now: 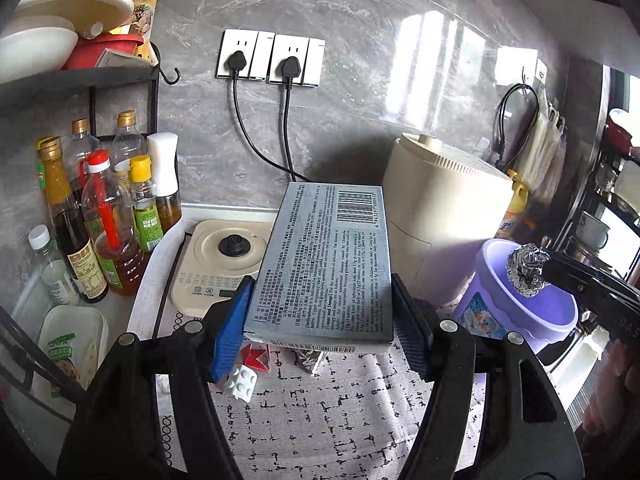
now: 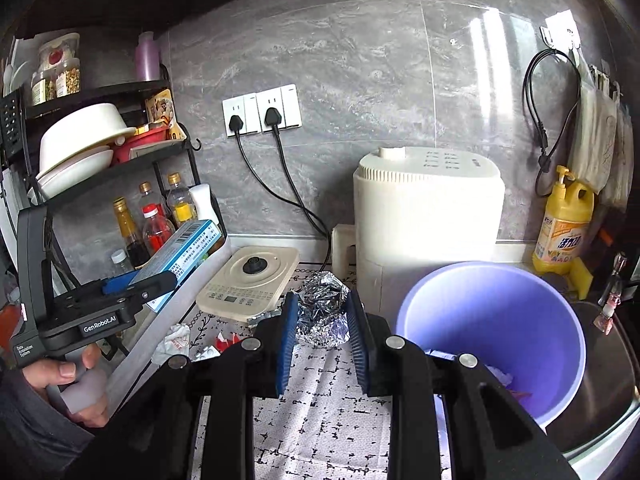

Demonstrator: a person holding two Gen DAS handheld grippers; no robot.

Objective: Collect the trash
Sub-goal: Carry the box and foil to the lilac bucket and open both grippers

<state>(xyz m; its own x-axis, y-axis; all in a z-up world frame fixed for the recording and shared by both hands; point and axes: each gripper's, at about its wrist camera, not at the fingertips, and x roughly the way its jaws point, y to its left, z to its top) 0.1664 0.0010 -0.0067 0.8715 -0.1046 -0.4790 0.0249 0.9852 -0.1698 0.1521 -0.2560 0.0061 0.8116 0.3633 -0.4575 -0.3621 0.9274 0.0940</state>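
Left gripper [image 1: 324, 312] clamps a flat, printed cardboard box [image 1: 324, 256] above the mat [image 1: 320, 412]. Right gripper [image 2: 322, 340] grips a crumpled foil ball [image 2: 322, 312] beside the round purple plastic bin [image 2: 492, 320], which contains scraps.

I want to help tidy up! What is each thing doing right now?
Left gripper: shut on the box.
Box: held up off the mat.
Right gripper: shut on the foil ball.
Foil ball: crumpled, held in the air.
Purple bucket: upright, open, some trash inside.
Two plugs: plugged into the wall.
Pill pack: lying on the mat.
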